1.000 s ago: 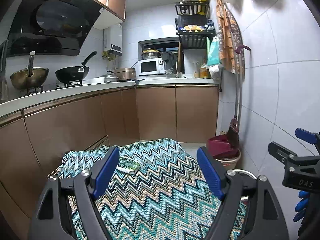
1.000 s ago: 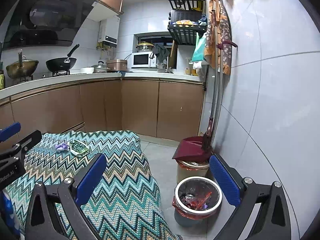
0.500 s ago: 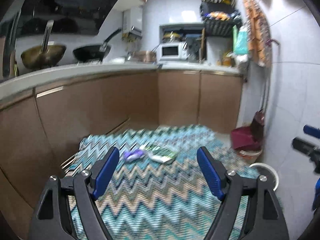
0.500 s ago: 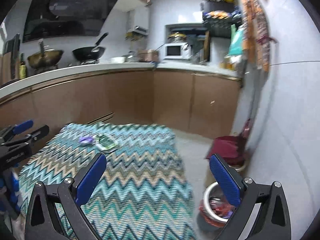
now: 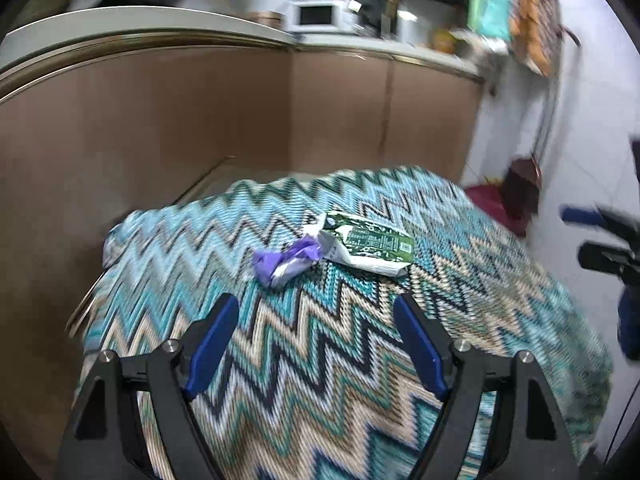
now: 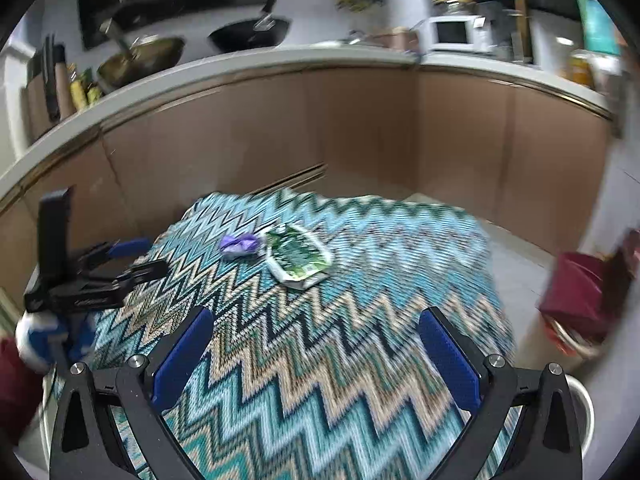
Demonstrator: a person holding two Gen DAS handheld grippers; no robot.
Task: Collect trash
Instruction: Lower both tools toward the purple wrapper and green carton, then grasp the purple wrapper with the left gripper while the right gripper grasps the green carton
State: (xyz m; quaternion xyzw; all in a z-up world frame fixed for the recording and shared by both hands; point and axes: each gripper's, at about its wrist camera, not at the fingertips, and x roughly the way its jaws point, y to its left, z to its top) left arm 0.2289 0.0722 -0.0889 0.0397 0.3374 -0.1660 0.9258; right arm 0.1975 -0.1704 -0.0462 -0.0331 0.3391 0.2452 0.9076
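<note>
Teal, cream and black zigzags cover the cloth (image 5: 320, 360) spread over the desk, and both pieces of trash lie on it toward the far end. The purple wrapper (image 5: 286, 262) is crumpled, with a silver inside showing, and it touches the left end of the green and white packet (image 5: 370, 246), which lies flat with its torn end toward the wrapper. In the right wrist view the same pair sits ahead and a little left of centre: purple wrapper (image 6: 240, 245) on the left, green packet (image 6: 300, 258) just beside it.

The left tool (image 5: 316, 316) hangs above the cloth with its blue fingers (image 5: 214, 344) spread wide and nothing between them; the trash lies ahead of the tips, apart from them. The right tool (image 6: 316, 332) is likewise spread wide and empty, over the near part of the cloth, with the trash well ahead of it. Each view catches the other tool at its edge.

Brown cabinet doors (image 6: 360, 128) run behind the desk under a pale counter (image 6: 280, 58) carrying a black pan (image 6: 250, 34) and a white microwave (image 6: 456, 34). To the right, a dark red dustpan (image 6: 576, 292) stands on the floor by the wall, and a white bin rim (image 6: 580, 404) shows below the right tool's finger. Both views are blurred.
</note>
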